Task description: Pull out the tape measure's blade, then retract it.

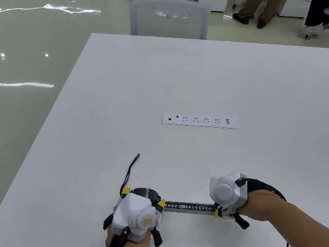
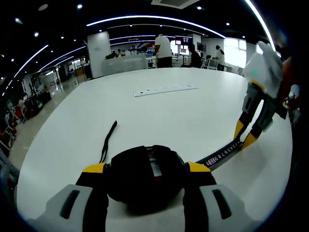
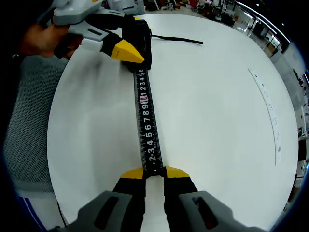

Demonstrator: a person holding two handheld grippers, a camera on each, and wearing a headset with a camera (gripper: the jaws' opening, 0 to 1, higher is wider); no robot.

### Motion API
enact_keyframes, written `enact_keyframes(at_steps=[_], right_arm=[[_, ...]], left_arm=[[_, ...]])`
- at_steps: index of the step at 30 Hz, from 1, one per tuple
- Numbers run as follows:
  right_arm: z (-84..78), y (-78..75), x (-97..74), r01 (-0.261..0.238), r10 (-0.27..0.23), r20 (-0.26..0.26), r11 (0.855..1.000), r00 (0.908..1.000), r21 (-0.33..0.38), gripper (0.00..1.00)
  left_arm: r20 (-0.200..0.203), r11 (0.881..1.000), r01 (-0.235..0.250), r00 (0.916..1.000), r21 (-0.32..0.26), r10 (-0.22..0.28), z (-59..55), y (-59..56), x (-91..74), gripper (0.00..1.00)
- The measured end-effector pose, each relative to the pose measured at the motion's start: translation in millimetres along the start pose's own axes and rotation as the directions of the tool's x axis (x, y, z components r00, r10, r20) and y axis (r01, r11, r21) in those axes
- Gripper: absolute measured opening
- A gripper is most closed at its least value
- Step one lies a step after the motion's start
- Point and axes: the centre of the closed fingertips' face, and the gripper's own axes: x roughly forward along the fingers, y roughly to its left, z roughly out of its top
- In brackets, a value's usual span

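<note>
A black tape measure case (image 2: 147, 176) rests on the white table (image 1: 205, 77), clamped between the yellow-tipped jaws of my left gripper (image 2: 147, 169) (image 1: 144, 200). Its black blade (image 3: 147, 121) (image 1: 187, 207) with white numbers runs out flat across the table. My right gripper (image 3: 154, 170) (image 1: 218, 210) is shut on the blade's free end. The case's black wrist strap (image 1: 130, 172) (image 2: 108, 141) trails away over the table. From the right gripper view the case (image 3: 137, 38) and the left gripper (image 3: 120, 48) lie at the far end of the blade.
A white power strip (image 1: 200, 121) lies in the middle of the table, beyond the grippers. A grey chair (image 1: 169, 18) stands at the far edge. People stand in the background (image 2: 164, 48). The table's near edge is close below both grippers.
</note>
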Motion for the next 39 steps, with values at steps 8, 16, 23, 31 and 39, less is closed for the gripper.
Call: enact_keyframes(at_steps=[8,16,23,31,39], right_arm=[[6.2,1.0,4.1,0.004,-0.004,0.012,1.000,0.9999,-0.002,0.12],[9.6,1.3,8.5,0.005,-0.005,0.015,1.000,0.9999,-0.004,0.12],[11.9,1.3,9.2,0.005,-0.004,0.017,1.000,0.9998,-0.007,0.12],[15.9,1.5,10.9,0.004,-0.004,0.021,1.000,0.9998,0.000,0.12],[18.1,0.9,13.5,0.000,0.000,0.021,1.000,0.9998,-0.008,0.12]], left_arm=[[0.001,1.000,-0.001,1.0000,0.001,0.001,-1.1,-0.2,0.3,0.58],[0.001,1.000,0.000,1.0000,0.001,0.000,0.0,-0.9,-1.5,0.58],[-0.001,1.000,0.002,1.0000,0.001,-0.002,-1.1,-0.4,0.3,0.58],[-0.002,1.000,0.003,1.0000,0.003,-0.003,-1.3,-0.4,0.5,0.58],[-0.003,1.000,0.007,1.0000,0.001,-0.007,-0.2,-0.8,-1.5,0.58]])
